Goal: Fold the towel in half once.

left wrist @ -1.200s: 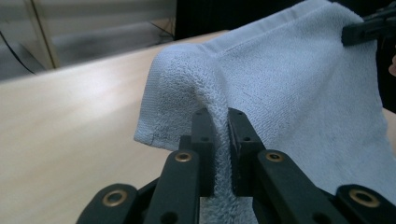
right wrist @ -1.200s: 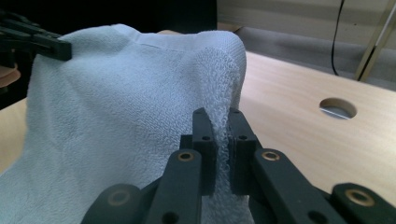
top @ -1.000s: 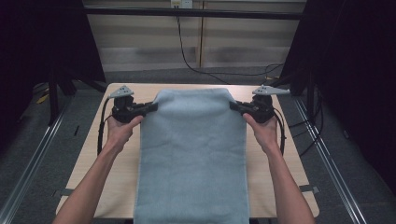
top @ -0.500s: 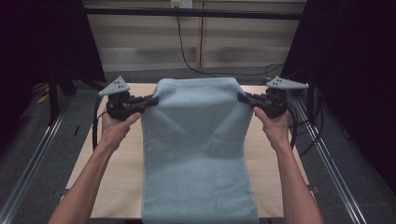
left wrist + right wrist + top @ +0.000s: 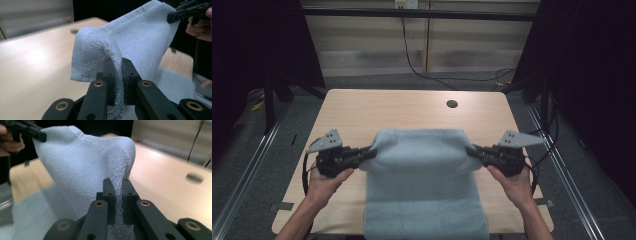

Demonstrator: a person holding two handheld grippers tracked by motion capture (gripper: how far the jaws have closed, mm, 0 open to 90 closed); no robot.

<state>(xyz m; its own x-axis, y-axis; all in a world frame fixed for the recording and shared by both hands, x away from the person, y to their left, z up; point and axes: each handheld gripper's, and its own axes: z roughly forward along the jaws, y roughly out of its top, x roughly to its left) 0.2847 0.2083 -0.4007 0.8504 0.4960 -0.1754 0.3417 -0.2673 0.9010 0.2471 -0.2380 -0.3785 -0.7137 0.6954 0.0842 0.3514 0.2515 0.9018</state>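
We see a pale wooden surface point(image 5: 362, 110) with a round hole point(image 5: 452, 104), dark room around. Our left gripper point(image 5: 371, 150) and right gripper point(image 5: 471, 150) have jaws clenched on the towel point(image 5: 419, 165).

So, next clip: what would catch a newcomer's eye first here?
The pale blue towel, lifted and stretched across the near half of the wooden table, its lower part draping over the front edge. The left gripper and right gripper each pinch an opposite upper corner, jaws shut on the terry cloth. Beyond it, a small round hole marks the bare tabletop.
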